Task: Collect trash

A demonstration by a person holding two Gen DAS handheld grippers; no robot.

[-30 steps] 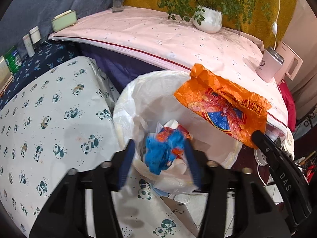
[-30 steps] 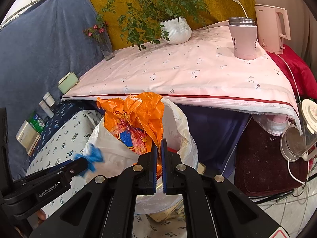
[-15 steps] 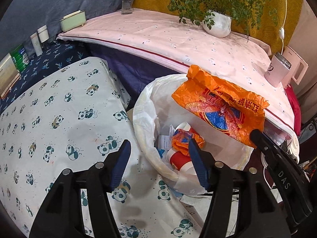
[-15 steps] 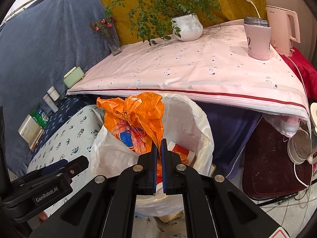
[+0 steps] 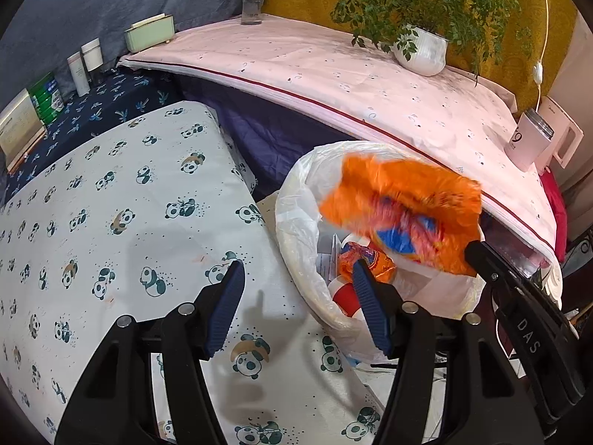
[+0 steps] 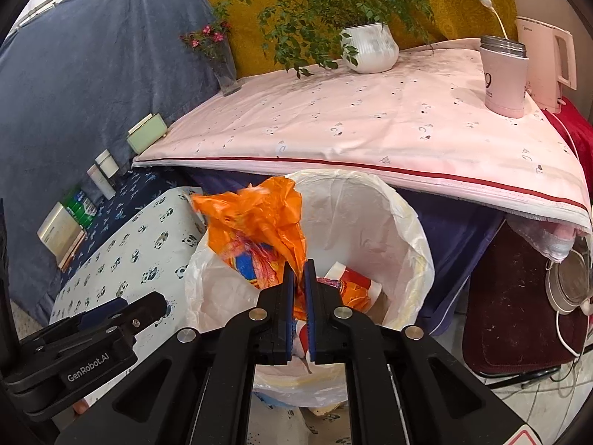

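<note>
A bin lined with a white bag (image 5: 296, 222) (image 6: 407, 237) stands between the panda-print table and the pink-covered table. It holds red and orange wrappers (image 5: 365, 259) (image 6: 352, 289). My right gripper (image 6: 299, 278) is shut on an orange plastic bag (image 6: 259, 222) and holds it over the bin mouth; the bag shows blurred in the left wrist view (image 5: 400, 207). My left gripper (image 5: 300, 296) is open and empty, at the bin's near left rim above the table edge.
The panda-print table (image 5: 111, 222) lies left of the bin. The pink-covered table (image 6: 370, 122) behind carries a potted plant (image 6: 367, 48), a pink cup (image 6: 504, 78), a kettle (image 6: 548, 63) and a vase (image 6: 222, 66). Cables and a dark red mat (image 6: 519, 315) lie on the floor at right.
The blue wrapper left my left gripper and is no longer in sight; that gripper then pulled back left over the table. My right gripper's orange bag now moves, blurred, over the bin.
</note>
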